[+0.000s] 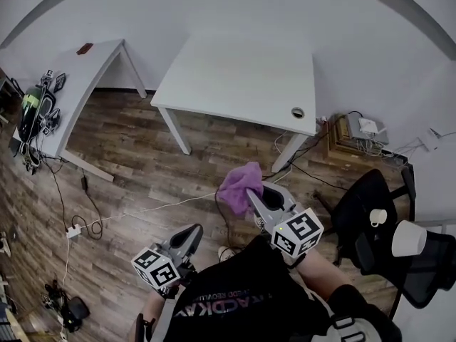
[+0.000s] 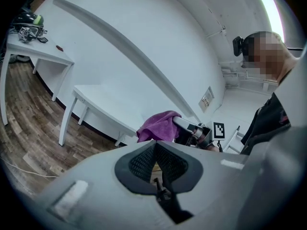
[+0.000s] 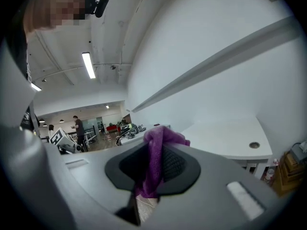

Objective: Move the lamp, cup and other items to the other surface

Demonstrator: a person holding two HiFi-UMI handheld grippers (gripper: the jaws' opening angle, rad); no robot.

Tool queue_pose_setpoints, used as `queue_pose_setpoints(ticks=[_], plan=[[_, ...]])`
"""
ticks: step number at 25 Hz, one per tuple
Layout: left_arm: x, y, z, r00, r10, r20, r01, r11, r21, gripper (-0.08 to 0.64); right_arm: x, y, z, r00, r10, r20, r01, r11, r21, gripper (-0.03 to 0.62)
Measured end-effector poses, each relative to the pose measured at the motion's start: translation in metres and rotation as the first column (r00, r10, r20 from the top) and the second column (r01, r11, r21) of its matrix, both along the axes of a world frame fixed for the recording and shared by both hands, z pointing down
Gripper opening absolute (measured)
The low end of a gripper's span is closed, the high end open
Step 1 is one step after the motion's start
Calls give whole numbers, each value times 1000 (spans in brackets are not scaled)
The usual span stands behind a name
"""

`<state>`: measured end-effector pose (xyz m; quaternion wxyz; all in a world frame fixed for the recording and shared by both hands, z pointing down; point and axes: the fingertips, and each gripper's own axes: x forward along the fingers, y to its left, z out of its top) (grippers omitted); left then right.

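Transport of one item looks to be the step in hand. The right tool (image 1: 255, 194) is clamped on a soft purple cloth (image 1: 239, 184). In the right gripper view the fabric runs up between the two dark pads and bunches above their tips, so the grip looks secure. The cloth hangs in the air over the wood-plank floor (image 1: 142, 169), short of the bare white bench (image 1: 235, 77) ahead, which is probably the receiving surface.

The left tool (image 1: 194, 231) is held low beside the person's body, its jaws closed together at the tips with nothing between them.

A small white cup (image 1: 377, 217) sits on a black office chair (image 1: 370, 198) off to the right, well apart from both tools. Next to it is a larger white shade-like object (image 1: 410, 239), possibly part of the lamp. Both seem to be waiting their turn.

The next move calls for bringing the cloth over the bench top, well inside its near edge so that no fold trails off. It should then be lowered until the fabric rests before the right jaws part. The free left tool could afterwards turn toward the chair for the cup.
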<state>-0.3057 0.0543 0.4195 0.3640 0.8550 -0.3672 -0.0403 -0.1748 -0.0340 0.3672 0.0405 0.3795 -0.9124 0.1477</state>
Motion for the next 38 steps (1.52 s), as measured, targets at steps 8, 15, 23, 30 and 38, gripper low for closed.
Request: queue_pose_setpoints(ticks=[8,15,23,30,38], plan=[[82,-4,-2,979,201,-24,-201,980,-1,3,77,32,-13,988,156,-8,-156,987,22,57],[201,-9,-6,905,422,-49,-422,906,-6,3,199,58,-19,928,373,-15,-372,928,17,57],[339,21,-4,800,599,-41,-600,799,-34,3,363,114,-16,803,596,-16,-596,803,-7,57],[427,50,7,740,670,-52,-672,736,-85,3,476,158,2,707,706,-48,-708,706,-39,57],[516,85,42,718,693,-66,-691,699,-184,3,600,200,59,633,764,-121,-774,621,-127,57]])
